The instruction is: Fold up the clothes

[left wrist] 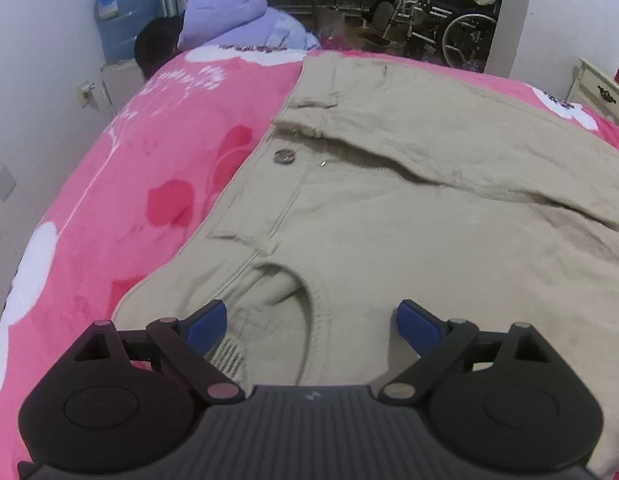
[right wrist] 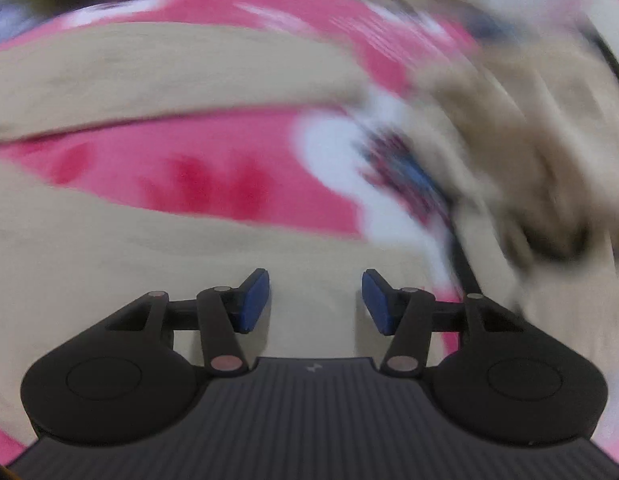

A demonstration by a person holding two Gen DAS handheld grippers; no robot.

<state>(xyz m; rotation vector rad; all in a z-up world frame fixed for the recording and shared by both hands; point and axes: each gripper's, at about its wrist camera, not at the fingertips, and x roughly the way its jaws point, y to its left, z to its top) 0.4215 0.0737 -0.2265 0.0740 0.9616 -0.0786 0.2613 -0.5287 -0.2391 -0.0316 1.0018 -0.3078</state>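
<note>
The beige trousers (left wrist: 409, 200) lie flat on the pink blanket (left wrist: 129, 184) of the bed, waistband (button (left wrist: 284, 156) showing) toward the left edge, legs running off to the right. Left gripper (left wrist: 311, 322) hovers over the pocket, fingers wide, empty. Right gripper (right wrist: 315, 300) fingers stand apart over blurred beige cloth.

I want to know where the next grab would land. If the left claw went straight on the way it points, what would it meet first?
Most likely the beige trousers: the open left claw points down at the front pocket opening just ahead, though depth is unclear.
</note>
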